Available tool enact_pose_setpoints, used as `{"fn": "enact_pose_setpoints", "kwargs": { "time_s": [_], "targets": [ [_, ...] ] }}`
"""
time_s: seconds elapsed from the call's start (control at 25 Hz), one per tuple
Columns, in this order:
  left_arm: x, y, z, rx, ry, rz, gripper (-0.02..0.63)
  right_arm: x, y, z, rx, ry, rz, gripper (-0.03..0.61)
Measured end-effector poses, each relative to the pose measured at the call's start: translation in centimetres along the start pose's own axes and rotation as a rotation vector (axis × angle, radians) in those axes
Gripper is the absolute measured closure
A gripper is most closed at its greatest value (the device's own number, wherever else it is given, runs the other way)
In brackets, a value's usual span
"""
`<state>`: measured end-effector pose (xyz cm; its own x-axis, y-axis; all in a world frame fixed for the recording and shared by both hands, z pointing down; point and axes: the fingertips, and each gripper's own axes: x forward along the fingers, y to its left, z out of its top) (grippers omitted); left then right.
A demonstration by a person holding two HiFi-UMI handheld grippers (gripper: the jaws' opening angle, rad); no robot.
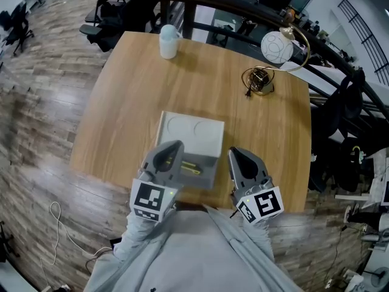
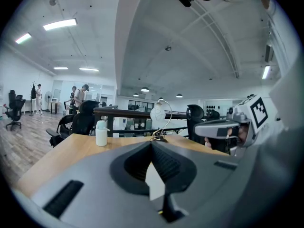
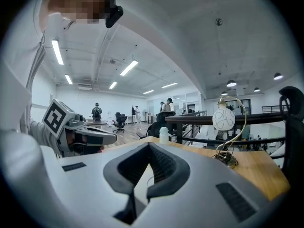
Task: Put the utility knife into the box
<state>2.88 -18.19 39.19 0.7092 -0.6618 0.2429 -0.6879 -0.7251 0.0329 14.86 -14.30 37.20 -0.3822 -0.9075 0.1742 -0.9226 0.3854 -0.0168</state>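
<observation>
A pale grey, square cardboard box (image 1: 205, 132) lies open on the round-cornered wooden tabletop (image 1: 134, 96), at 6 o'clock on it, close to the person. Its lid is folded back toward 12 o'clock and shows two shallow round impressions. The yellow-and-dark utility knife (image 1: 191, 166) lies inside the box's lower tray, slanted across it, so the task's thing appears to be already where it belongs.

The left claw (image 1: 173, 145) hovers over the tray's 9 o'clock edge and the right claw (image 1: 234, 153) just past its 3 o'clock edge. Both are held near the person's grey-sleeved body rather than reaching in, which suits a placing that looks finished. In the left gripper view the left claw (image 2: 152, 144) has its ribbed pads meeting at the tip with nothing between them. The right claw (image 3: 149, 146) is likewise pressed together and empty.

A small white plastic bottle (image 1: 168, 41) stands at 11 o'clock on the tabletop. A brass arc lamp with a white globe shade (image 1: 276, 46) stands at 2 o'clock. Both are well apart from the box, leaving the work area free.

No brand or lettering can be read; the only print is the black-and-white square marker on each claw's cube (image 1: 150, 199).
</observation>
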Motion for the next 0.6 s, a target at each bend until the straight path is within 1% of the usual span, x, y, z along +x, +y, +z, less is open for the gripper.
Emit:
{"fn": "enact_pose_setpoints", "kwargs": {
  "time_s": [0.6],
  "targets": [
    [-0.23,0.03,-0.46,-0.013,0.008,0.022,0.594,-0.19,-0.13,-0.38,0.014,0.002,0.007,0.562]
  ]
}}
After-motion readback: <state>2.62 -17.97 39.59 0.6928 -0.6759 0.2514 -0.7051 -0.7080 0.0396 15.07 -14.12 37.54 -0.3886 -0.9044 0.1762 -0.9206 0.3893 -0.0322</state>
